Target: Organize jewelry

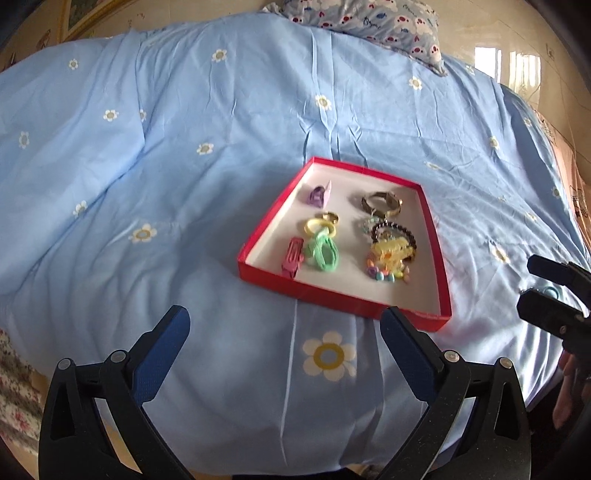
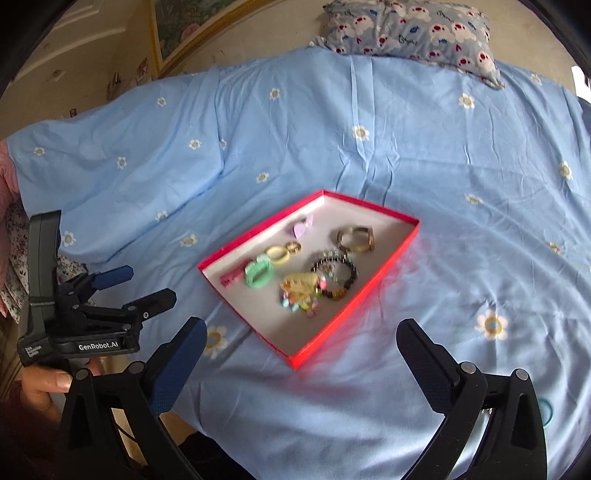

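Note:
A red tray point(image 1: 332, 295) point(image 2: 351, 302) with a white floor lies on the blue bedspread. It holds a purple clip point(image 1: 319, 194), a metal bracelet point(image 1: 380, 203) point(image 2: 356, 238), yellow and green hair ties point(image 1: 321, 247) point(image 2: 260, 273), a pink clip point(image 1: 291, 256), a dark bead bracelet point(image 2: 336, 275) and a colourful charm piece point(image 1: 389, 264) point(image 2: 301, 293). My left gripper point(image 1: 286, 328) is open and empty, just before the tray's near edge. My right gripper point(image 2: 301, 341) is open and empty, near the tray's front corner. A blue hair tie point(image 2: 546, 411) lies on the bedspread at the far right.
A patterned pillow point(image 2: 410, 29) lies at the head of the bed. The left gripper shows in the right wrist view point(image 2: 147, 288), held in a hand at the bed's left side. The right gripper shows in the left wrist view point(image 1: 535, 284) at the right edge.

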The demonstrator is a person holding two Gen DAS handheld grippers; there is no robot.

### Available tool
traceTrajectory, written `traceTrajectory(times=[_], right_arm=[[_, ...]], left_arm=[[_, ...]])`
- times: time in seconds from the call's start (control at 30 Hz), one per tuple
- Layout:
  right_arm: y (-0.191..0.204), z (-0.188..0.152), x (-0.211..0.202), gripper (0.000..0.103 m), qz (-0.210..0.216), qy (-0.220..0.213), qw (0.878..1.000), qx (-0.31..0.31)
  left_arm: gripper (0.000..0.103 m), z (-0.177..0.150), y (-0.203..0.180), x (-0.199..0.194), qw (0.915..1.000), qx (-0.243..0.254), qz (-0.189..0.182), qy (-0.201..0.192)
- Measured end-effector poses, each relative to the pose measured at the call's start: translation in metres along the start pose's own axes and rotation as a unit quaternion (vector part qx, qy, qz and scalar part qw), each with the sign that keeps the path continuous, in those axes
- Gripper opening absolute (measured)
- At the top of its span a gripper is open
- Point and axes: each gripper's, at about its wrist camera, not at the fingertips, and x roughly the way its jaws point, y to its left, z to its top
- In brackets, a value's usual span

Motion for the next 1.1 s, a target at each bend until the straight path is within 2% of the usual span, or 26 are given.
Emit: traceTrajectory(times=[0.23, 0.83, 1.1], right_arm=[[-0.002, -0.015, 0.012, 0.103, -0.012, 0.005, 1.000, 0.007], [-0.003, -0.029, 0.023, 0.103, -0.008, 0.010, 1.000, 0.009], [-0.003, -0.029, 0.021, 0.103, -0.011, -0.005, 1.000, 0.009]], left_arm=[[0.103, -0.014, -0.008, 0.008, 0.9996, 0.014, 0.022, 0.013], [0.103, -0.019, -0.011, 0.014, 0.9990, 0.021, 0.036, 0.016], [0.103, -0.018, -0.011, 0.013, 0.9990, 0.022, 0.037, 0.011]])
